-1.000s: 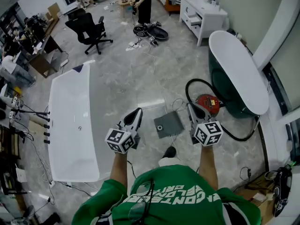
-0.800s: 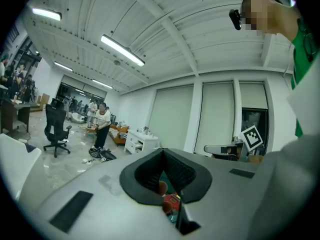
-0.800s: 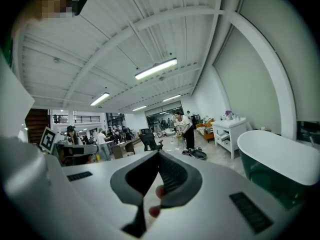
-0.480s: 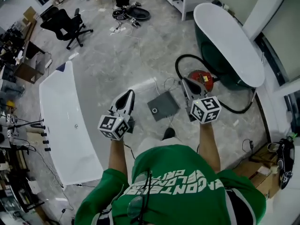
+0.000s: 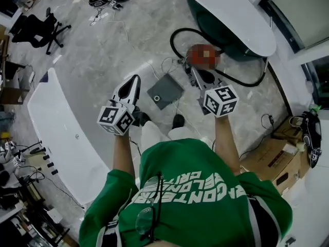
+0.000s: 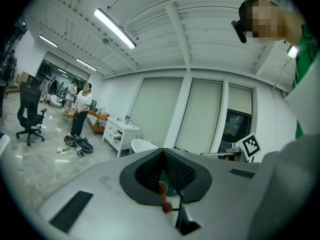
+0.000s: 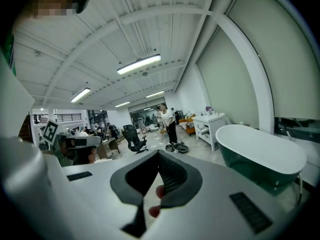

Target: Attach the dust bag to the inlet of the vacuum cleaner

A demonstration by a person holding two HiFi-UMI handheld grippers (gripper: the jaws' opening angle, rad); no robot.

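The grey square dust bag (image 5: 165, 91) lies flat on the floor, its round opening facing up. Beyond it to the right stands the red vacuum cleaner (image 5: 204, 54), with its black hose (image 5: 177, 35) looped beside it. My left gripper (image 5: 134, 80) is held above the floor just left of the bag, jaws shut and empty. My right gripper (image 5: 194, 72) hovers between the bag and the vacuum, also shut with nothing in it. In the left gripper view the jaws of that gripper (image 6: 163, 154) meet at their tips. The right gripper (image 7: 159, 156) looks the same in its own view.
A dark green bathtub (image 5: 231, 12) with a white rim stands right behind the vacuum. A long white table (image 5: 56, 127) runs along the left. Thin cables (image 5: 169, 66) trail on the floor near the bag. A cardboard box (image 5: 270, 156) sits at the right and a black office chair (image 5: 38, 27) far left.
The view has shifted forward, so the bag, vacuum and tub lie closer under me. Both grippers have come nearer to the bag and vacuum. Both sets of jaws have stayed shut.
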